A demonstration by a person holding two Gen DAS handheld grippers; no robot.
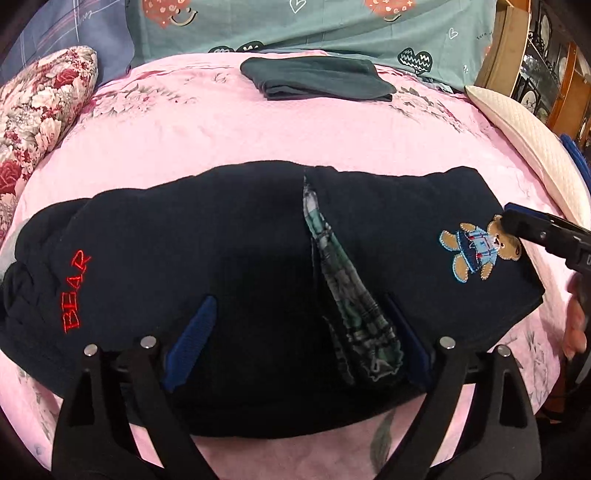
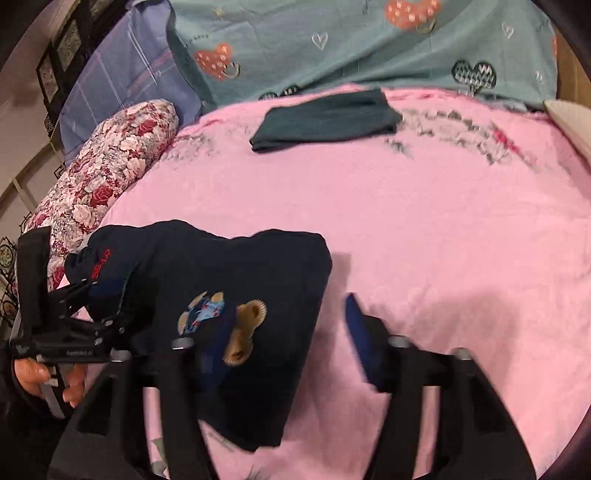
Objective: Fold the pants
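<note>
Black gripper arms with blue pads fill the bottom of both wrist views. From the left wrist, the left gripper (image 1: 295, 347) hangs over the folded navy pants (image 1: 258, 280) with its jaws spread wide, the pads (image 1: 192, 339) just above the cloth with nothing clamped between them. These pants lie on the pink bedspread (image 1: 221, 133) in a broad folded bundle, with red "BEAR" lettering (image 1: 75, 291) at one end, a teddy bear patch (image 1: 478, 251) at the other, and a strip of plaid lining (image 1: 351, 295) showing along a central gap. At the right edge of that view the right gripper's tip (image 1: 517, 221) sits at the bear patch. From the right wrist, the right gripper (image 2: 295, 347) also stands apart, one finger over the pants and the other over bare bedspread, gripping nothing; the picture is blurred. A hand (image 2: 40, 376) holds the left gripper at the far left. Farther back lie a folded dark green garment (image 1: 317, 79), a floral pillow (image 1: 40, 110) and a teal heart-print sheet (image 1: 332, 26).
</note>
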